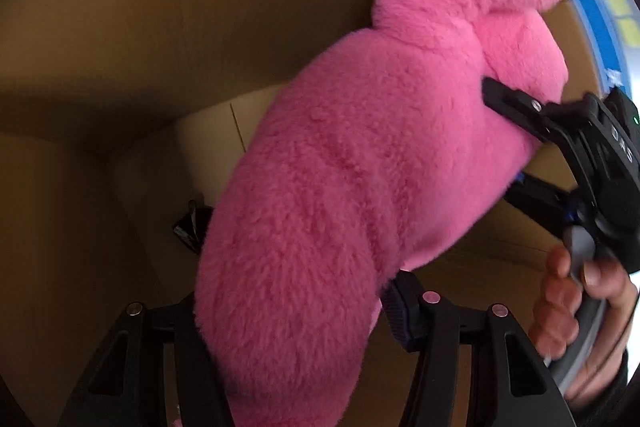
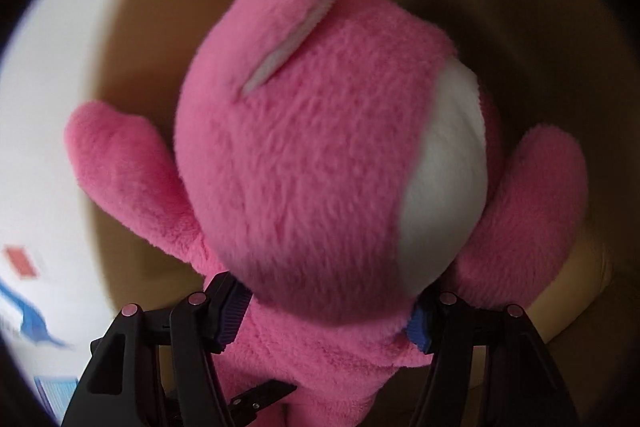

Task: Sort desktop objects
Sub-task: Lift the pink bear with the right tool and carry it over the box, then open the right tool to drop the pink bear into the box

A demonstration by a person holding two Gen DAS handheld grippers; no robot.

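Note:
A big pink plush toy [image 1: 340, 187] with a white face [image 2: 448, 163] hangs inside a brown cardboard box [image 1: 160, 27]. My left gripper [image 1: 296, 311] is shut on its lower body. My right gripper [image 2: 326, 319] is shut on its neck just below the head, and it also shows at the right of the left wrist view [image 1: 520, 107], pressing into the fur. The toy's ear [image 2: 292, 23] and both arms [image 2: 124, 163] stick out around the head.
The box walls [image 2: 540, 27] surround the toy closely. A small black shiny item [image 1: 188, 231] lies on the box floor. A white surface with blue and red printed items [image 2: 28, 267] lies outside the box at left.

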